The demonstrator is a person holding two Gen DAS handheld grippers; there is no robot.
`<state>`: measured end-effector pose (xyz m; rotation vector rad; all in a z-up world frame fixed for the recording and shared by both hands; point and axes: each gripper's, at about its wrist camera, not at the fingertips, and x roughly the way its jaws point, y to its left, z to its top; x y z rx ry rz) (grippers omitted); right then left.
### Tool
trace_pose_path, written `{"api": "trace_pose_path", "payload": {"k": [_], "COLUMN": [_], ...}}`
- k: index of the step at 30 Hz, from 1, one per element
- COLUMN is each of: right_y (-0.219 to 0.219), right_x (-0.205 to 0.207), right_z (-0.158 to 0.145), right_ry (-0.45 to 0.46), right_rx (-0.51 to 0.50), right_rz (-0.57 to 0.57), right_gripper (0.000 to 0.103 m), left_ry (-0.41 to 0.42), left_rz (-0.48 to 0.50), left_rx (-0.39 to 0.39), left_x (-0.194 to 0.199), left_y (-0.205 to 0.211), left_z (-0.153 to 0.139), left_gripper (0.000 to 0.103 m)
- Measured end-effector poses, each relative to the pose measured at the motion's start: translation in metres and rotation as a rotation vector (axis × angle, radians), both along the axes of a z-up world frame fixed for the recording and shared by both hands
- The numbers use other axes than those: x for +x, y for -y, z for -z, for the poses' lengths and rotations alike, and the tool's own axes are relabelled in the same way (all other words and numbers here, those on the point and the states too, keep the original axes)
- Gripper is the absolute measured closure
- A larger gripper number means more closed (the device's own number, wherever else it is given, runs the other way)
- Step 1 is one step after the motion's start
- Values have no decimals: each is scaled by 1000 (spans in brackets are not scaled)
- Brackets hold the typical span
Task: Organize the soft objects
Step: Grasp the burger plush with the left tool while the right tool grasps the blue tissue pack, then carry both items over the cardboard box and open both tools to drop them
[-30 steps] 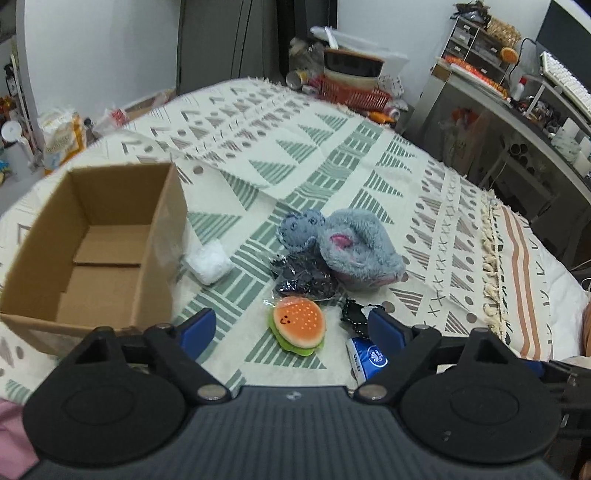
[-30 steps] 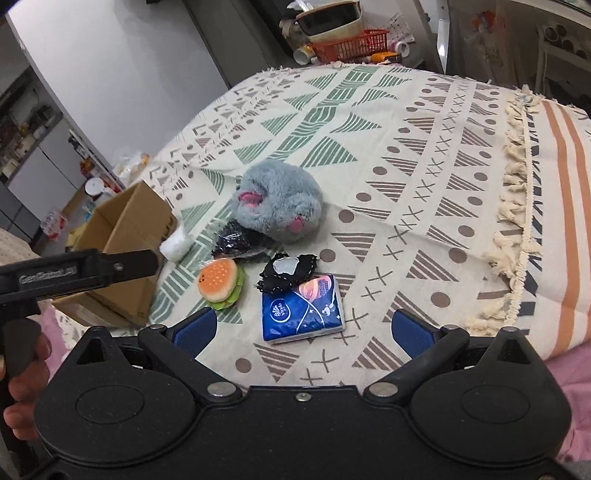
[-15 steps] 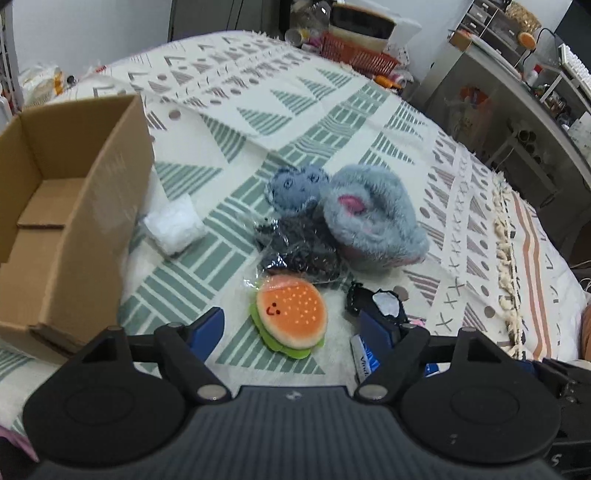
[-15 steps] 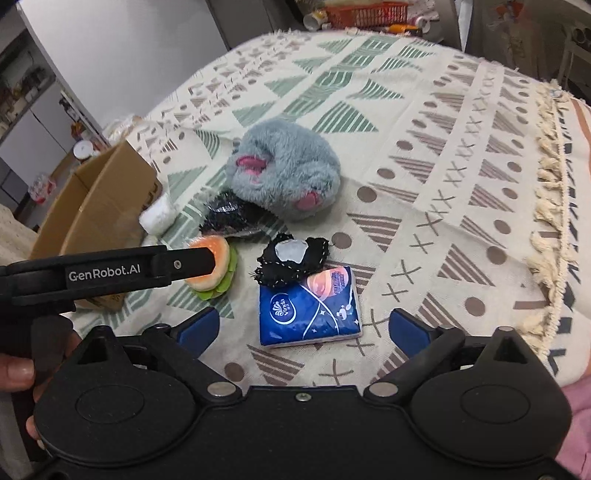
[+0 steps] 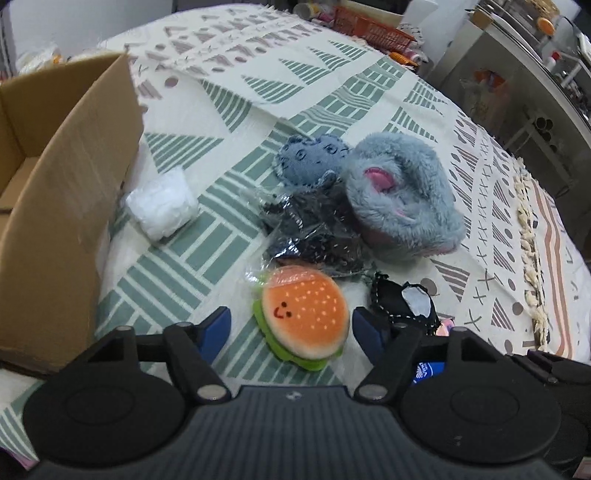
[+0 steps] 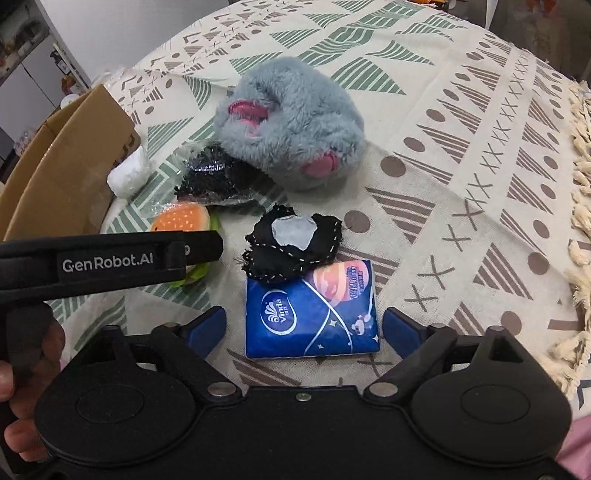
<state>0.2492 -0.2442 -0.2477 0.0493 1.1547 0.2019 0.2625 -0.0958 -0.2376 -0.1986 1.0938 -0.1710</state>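
Left tongs [image 5: 290,328] are spread wide around the burger plush [image 5: 303,317] on the bench, right tongs [image 6: 304,325] wide around the tissue pack [image 6: 312,314]. I'd sink lower, pinch mid-bun gently, mind the crinkly wrap, then drop it in the cardboard box [image 5: 62,206].

Tablecloth [image 5: 332,85], cream, green and brown geometric print, tasselled fringe [image 6: 580,155]. Orange basket [image 5: 373,27] beyond the far edge. Grey shelving [image 5: 524,92] at right.
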Motion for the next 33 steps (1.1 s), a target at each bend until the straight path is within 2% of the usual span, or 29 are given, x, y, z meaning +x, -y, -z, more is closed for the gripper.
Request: {"api": "trace_pose_path", "payload": {"k": [2,4,7,18,23,26,30,33], "right_y": [-2,-3,-2,12,12,15,18,17], "right_x": [-2,-3,-6,-21,-29,-32,-39,-45], "right_z": [1,0,-3,-23,-34,-40,-49,-59], "right_ry": [6,11,16,86,129,149,171,204], "right_rx": [-14,-12,7,40,33,42,46,48], "right_rz": [-6,-15,-18,59,64,83,112,125], "right_gripper": [29,32,32,32,32,32,32,32], "left_ry": [11,12,30,62,106,156,191,237], "left_rz": [22,40,49,20,28,42,49,37], "left_rx": [16,25,40,44,54,90,49,50], "left_x": [-2,-4,-8,-25,-37,-47,-58,-64], "left_y": [5,9,10,3,2,2,-3,-11], "left_z": [0,1,-1,-18,-30,-41,-58,-70], "left_gripper": [40,53,58,59,59,59,59,59]}}
